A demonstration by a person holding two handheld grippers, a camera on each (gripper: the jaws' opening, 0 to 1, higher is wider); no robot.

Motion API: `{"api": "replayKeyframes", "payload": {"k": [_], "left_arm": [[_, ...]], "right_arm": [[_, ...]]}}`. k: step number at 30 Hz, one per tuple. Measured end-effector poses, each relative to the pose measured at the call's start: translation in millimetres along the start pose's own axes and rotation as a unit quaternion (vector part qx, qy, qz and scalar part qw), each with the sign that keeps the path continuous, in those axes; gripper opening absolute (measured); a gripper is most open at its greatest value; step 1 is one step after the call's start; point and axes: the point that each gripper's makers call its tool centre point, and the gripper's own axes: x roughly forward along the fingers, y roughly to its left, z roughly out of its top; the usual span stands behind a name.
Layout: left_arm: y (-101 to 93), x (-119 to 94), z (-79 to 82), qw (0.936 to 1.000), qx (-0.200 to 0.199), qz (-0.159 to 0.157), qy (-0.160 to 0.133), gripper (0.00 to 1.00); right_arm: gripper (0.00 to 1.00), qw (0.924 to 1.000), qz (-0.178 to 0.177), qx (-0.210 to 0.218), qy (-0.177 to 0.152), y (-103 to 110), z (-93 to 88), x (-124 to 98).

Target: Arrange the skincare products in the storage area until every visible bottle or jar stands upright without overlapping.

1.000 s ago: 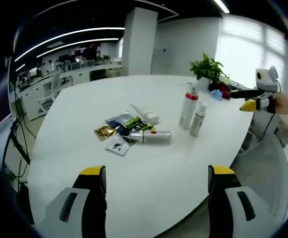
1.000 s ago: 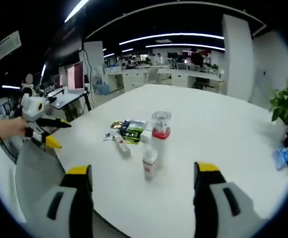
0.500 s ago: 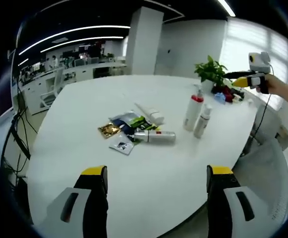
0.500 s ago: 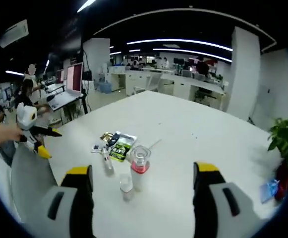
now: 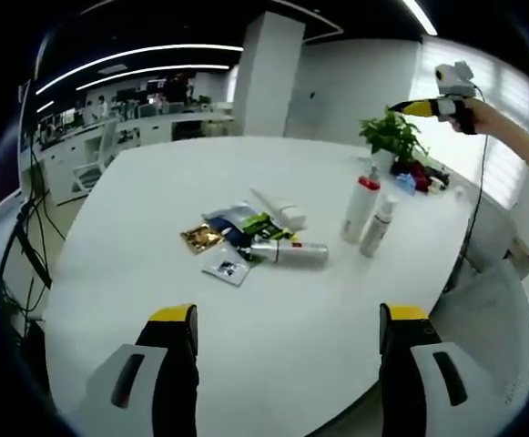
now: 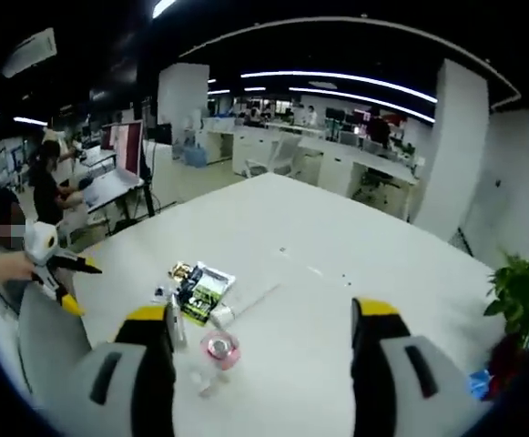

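Note:
On the white table (image 5: pixel 155 200) a white pump bottle with a red collar (image 5: pixel 360 208) stands upright, and a smaller white bottle (image 5: pixel 377 227) stands right beside it. A silver bottle (image 5: pixel 288 252) lies on its side by a white tube (image 5: pixel 279 210) and a heap of sachets (image 5: pixel 236 224). My left gripper (image 5: pixel 289 357) is open, low at the near table edge, well short of them. My right gripper (image 6: pixel 264 355) is open, high above the pump bottle (image 6: pixel 218 347), the small bottle (image 6: pixel 204 382), the lying silver bottle (image 6: pixel 178 329) and the sachets (image 6: pixel 199 287).
A potted plant (image 5: pixel 391 135) and small red and blue items (image 5: pixel 413 176) stand at the far table edge. A hand holds the right gripper (image 5: pixel 433 102) up in the air at the upper right. A grey chair (image 5: pixel 492 309) stands by the table. Office desks fill the background.
The right gripper has risen well above the table, and its view now looks down on the bottles from higher up. The left gripper has hardly moved. The products lie as before.

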Motion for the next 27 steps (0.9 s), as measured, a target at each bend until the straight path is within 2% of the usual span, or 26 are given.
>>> {"api": "replayKeyframes", "payload": {"k": [3, 8, 12, 20, 23, 27], "left_arm": [[1.0, 0.9, -0.6, 1.0000, -0.003, -0.001, 0.000, 0.79], [4.2, 2.0, -1.2, 0.9999, -0.013, -0.002, 0.000, 0.79], [8.2, 2.6, 0.3, 0.9999, -0.015, 0.002, -0.002, 0.77], [12.7, 5.0, 10.7, 0.9997, -0.017, -0.002, -0.015, 0.79], [12.1, 6.8, 13.8, 0.9998, -0.010, -0.003, -0.017, 0.80], [5.6, 10.8, 18.3, 0.9996, 0.005, -0.014, -0.023, 0.82]], "right_arm": [[0.77, 0.9995, 0.001, 0.020, 0.026, -8.5, -2.7, 10.8], [0.75, 0.9979, 0.013, 0.052, 0.036, -18.5, -1.3, 33.3], [0.74, 0.9952, 0.025, 0.076, 0.057, -20.9, -6.5, 55.6], [0.75, 0.9891, 0.051, 0.101, 0.095, -19.0, -15.2, 103.6], [0.75, 0.9850, 0.065, 0.115, 0.110, -13.7, -18.7, 124.2], [0.76, 0.9816, 0.077, 0.113, 0.133, -1.2, -30.4, 145.8]]}}
